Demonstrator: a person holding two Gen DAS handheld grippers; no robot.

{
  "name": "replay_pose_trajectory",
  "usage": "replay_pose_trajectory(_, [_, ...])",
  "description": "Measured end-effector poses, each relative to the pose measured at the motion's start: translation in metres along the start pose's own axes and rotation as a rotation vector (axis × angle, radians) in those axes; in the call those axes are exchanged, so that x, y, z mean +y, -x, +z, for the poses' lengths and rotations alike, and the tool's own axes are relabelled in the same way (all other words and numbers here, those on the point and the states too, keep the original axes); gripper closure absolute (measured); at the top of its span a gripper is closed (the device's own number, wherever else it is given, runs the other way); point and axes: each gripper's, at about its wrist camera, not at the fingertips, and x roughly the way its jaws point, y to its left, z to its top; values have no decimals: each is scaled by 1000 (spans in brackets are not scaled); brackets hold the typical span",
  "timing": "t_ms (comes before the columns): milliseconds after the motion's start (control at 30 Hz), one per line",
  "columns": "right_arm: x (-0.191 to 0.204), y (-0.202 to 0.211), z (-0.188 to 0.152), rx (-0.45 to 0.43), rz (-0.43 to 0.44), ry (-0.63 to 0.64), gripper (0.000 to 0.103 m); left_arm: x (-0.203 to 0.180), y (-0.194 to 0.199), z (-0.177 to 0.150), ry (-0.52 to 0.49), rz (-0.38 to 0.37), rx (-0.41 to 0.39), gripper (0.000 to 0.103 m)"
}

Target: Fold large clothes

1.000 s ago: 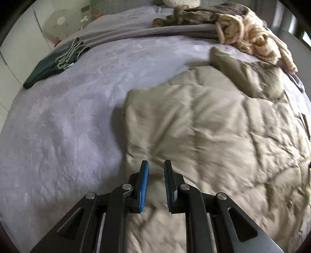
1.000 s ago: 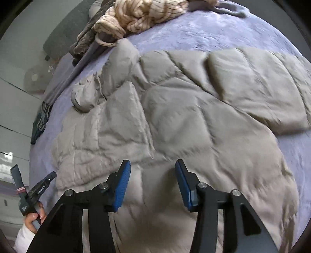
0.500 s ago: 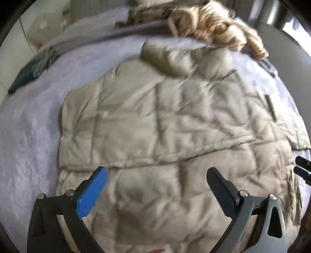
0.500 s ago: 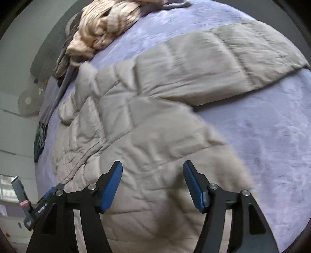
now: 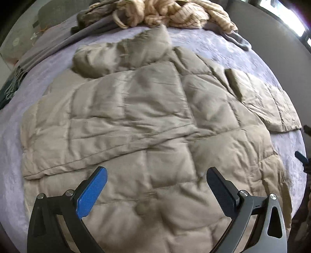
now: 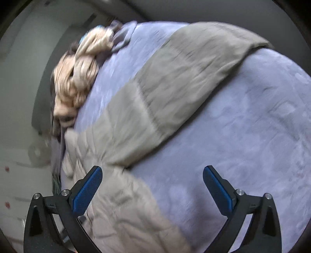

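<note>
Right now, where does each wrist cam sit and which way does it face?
Left wrist: on the left gripper, jaws open, looking steeply down on the beige quilted puffer jacket's body.
Right wrist: on the right gripper, jaws just opened, nothing between; faces the jacket's outstretched sleeve on the lilac bedspread.
Shared: jacket, bedspread, cream chunky knit pile.

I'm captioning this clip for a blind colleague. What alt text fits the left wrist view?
A beige quilted puffer jacket lies spread flat on a lavender bedspread, one sleeve reaching out to the right. The open left gripper hovers over its lower part, holding nothing. Rumpled tan clothes are heaped at the far edge.
</note>
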Motion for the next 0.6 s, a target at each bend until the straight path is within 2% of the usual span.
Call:
replay_pose_trajectory(100, [-19, 5, 22, -28, -10, -44, 0, -17, -2, 3, -18, -1, 3, 1])
replay_pose_trajectory(167, [-36, 4, 37, -25, 21, -93, 0, -27, -3, 5, -24, 1, 2, 1])
replay_pose_trajectory(400, [-85, -9, 89, -93, 194, -331, 0, -47, -9, 16, -31, 1, 0, 1])
replay_pose_trajectory(600, [-100, -20, 120, -135, 322, -472, 2, -53, -9, 25, -36, 0, -15, 1])
